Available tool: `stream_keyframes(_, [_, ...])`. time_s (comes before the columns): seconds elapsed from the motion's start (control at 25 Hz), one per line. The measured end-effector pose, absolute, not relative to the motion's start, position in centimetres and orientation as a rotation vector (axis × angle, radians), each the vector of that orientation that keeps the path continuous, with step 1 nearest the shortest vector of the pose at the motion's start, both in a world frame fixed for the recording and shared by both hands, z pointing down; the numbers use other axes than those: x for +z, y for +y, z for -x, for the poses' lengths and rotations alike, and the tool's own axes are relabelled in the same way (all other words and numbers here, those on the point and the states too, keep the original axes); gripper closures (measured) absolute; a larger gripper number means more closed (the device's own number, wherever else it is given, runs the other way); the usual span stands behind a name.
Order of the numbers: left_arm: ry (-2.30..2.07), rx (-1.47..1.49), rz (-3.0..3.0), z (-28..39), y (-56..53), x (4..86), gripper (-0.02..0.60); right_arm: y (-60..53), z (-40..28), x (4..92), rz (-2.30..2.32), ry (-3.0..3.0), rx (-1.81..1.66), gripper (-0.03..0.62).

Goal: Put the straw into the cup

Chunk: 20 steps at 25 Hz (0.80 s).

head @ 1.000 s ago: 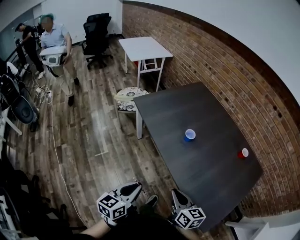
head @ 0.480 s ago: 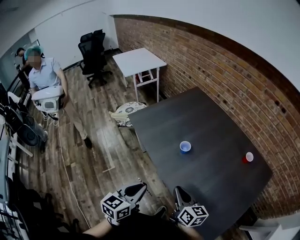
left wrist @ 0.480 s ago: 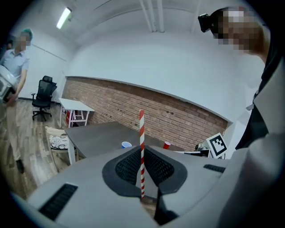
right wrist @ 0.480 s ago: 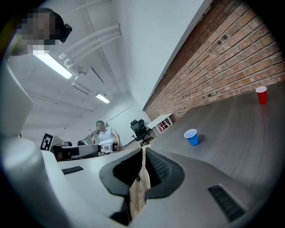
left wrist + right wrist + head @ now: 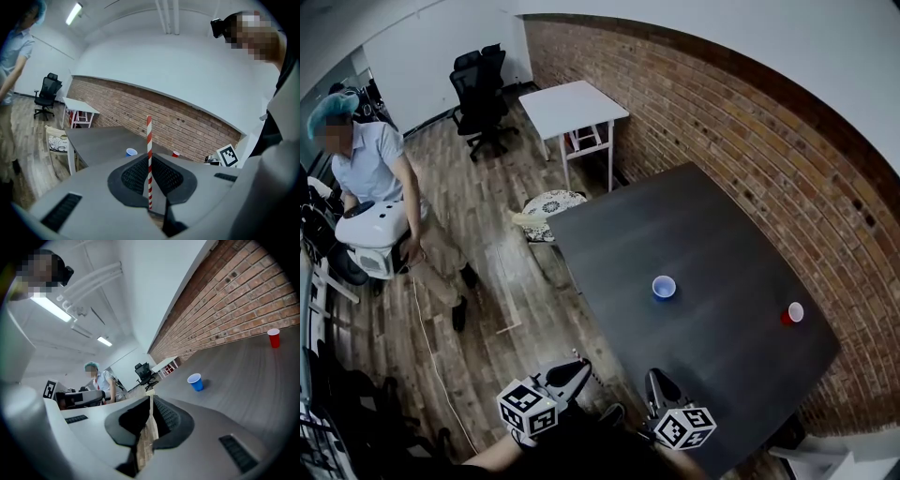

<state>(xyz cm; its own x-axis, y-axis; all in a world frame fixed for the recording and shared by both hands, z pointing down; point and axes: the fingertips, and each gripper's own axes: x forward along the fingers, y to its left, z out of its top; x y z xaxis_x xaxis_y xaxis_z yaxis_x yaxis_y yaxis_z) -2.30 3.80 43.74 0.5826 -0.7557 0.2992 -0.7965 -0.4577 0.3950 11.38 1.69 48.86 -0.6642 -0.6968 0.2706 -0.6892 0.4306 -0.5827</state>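
The left claw (image 5: 150, 158) is closed on a red-and-white striped straw (image 5: 149, 133), which is pinched near its lower end between the black pads and stands upright, well above the jaw tips. The right claw (image 5: 151, 401) is drawn in to a thin slit with nothing in it; only floorboards show through the gap. From the head view, both claws are held low and close to the person's body. The left claw (image 5: 569, 374) is out over the wooden floor (image 5: 487, 309), just off the near corner of the dark desk (image 5: 703, 225). The right claw (image 5: 657, 382) is at the desk's near edge, and each claw has its marker cube behind it. Further out on the desk, a blue cup (image 5: 664, 287) stands upright and open near the middle, well apart from the straw. A red cup (image 5: 792, 313) stands off toward the brick wall (image 5: 750, 122) side. Beyond the far end of the desk is a chair with a patterned cushion (image 5: 546, 206), then a small white table (image 5: 572, 101) against the bricks and black office chairs (image 5: 478, 89) by the white wall. A person (image 5: 380, 178) in a light shirt stands on the floor to the left, holding a bulky white device (image 5: 370, 225).
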Motion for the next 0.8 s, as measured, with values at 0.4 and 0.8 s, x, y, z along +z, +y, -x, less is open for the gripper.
stream_keyframes(0.4, [-1.200,0.118,-2.323,1.4,1.1,44.5,0.548,-0.4,-12.5,49.4,1.331,2.627,-1.084,0.549])
stream_keyframes(0.8, [-1.134,0.121,-2.382,0.7,-4.2,44.1,0.548,-4.3,-13.9,49.1,1.441,2.564,-1.050,0.549])
